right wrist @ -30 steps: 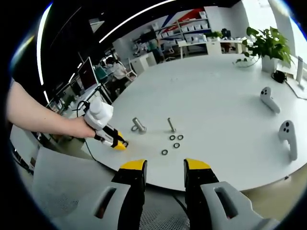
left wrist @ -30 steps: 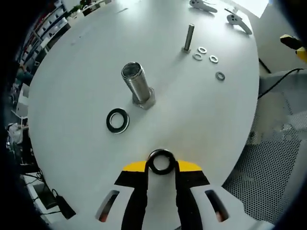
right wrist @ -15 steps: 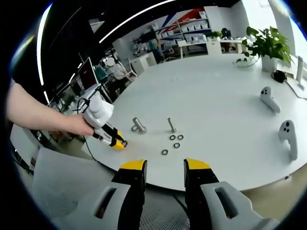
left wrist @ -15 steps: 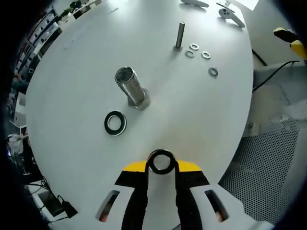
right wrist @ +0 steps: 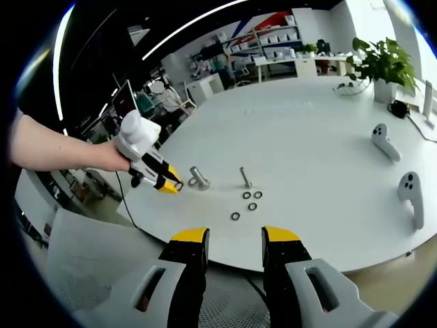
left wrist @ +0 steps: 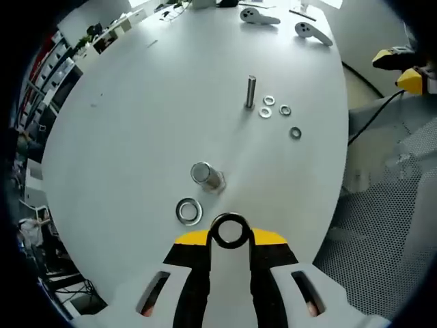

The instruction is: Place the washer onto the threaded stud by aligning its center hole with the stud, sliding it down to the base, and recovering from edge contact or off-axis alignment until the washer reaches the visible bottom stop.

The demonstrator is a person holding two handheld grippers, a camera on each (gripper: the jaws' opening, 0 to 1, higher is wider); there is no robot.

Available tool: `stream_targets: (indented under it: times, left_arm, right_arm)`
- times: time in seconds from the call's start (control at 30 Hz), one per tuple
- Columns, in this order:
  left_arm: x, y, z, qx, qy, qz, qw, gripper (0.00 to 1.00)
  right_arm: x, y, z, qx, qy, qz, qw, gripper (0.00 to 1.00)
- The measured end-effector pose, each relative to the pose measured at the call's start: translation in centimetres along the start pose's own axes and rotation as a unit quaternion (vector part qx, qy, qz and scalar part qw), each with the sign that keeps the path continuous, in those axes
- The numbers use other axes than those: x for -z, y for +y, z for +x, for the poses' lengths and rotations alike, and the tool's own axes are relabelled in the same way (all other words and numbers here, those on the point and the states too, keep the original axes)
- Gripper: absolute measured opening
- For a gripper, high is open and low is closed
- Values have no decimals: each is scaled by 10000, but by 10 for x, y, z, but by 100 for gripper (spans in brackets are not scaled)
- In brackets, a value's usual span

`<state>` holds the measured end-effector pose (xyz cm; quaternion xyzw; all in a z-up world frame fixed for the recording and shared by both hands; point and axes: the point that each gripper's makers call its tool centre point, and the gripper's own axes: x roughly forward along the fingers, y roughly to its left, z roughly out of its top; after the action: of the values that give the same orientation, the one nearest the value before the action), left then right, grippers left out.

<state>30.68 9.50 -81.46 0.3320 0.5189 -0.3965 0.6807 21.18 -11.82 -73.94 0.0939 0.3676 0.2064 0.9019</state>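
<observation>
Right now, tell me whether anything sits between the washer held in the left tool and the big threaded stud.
Nothing visible does. The left tool holds the black washer close to the large threaded stud, with bare white table between them. A loose washer lies beside the stud's base, off that line.

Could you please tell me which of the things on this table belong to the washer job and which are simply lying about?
In the job:
- large washer held in the left gripper
- thick threaded stud, standing on the table

Lying about:
- second large washer beside that stud
- thin stud
- four small washers
- two white controllers
- potted plant
</observation>
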Motion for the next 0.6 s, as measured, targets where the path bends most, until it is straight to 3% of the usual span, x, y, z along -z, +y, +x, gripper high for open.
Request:
stream_targets:
  times: [0.3, 0.6]
  left_arm:
    - [-25, 10, -9, -86, -136, 193, 9997, 19]
    - [-37, 16, -7, -105, -146, 302, 9994, 19]
  right_arm:
    - [0, 0, 0, -4, 3, 9, 10000, 33]
    - [0, 0, 0, 7, -3, 16, 10000, 33]
